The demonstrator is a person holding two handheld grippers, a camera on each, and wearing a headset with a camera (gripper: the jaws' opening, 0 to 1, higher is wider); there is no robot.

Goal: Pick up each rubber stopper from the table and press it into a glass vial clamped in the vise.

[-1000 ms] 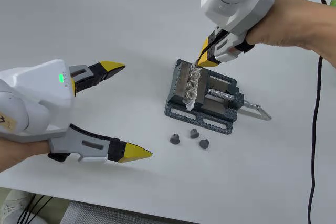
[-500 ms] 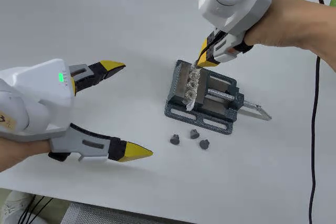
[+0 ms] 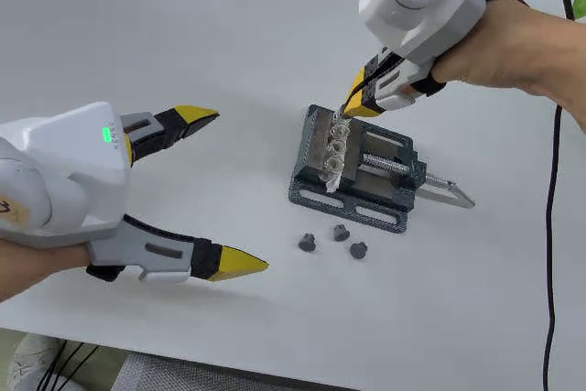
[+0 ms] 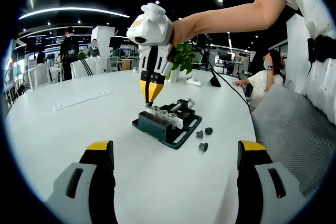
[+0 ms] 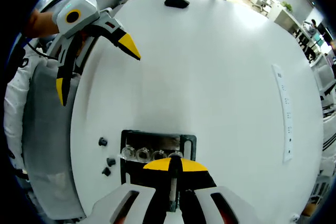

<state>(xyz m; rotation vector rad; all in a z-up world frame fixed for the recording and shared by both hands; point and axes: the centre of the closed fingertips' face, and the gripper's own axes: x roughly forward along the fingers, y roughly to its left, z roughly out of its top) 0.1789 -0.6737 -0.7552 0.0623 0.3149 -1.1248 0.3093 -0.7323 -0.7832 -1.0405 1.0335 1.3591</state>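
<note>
Item: my right gripper (image 3: 353, 105), angled down, jaws pressed together over the far vial (image 3: 341, 132) in the vise (image 3: 389, 200). Item: my left gripper (image 3: 236, 190), level, jaws spread wide, well left.

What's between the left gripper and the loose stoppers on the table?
Bare table runs from the left gripper to the three rubber stoppers, in both the head view and the left gripper view.

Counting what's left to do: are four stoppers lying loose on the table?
No, three stoppers lie on the table beside the vise.
</note>
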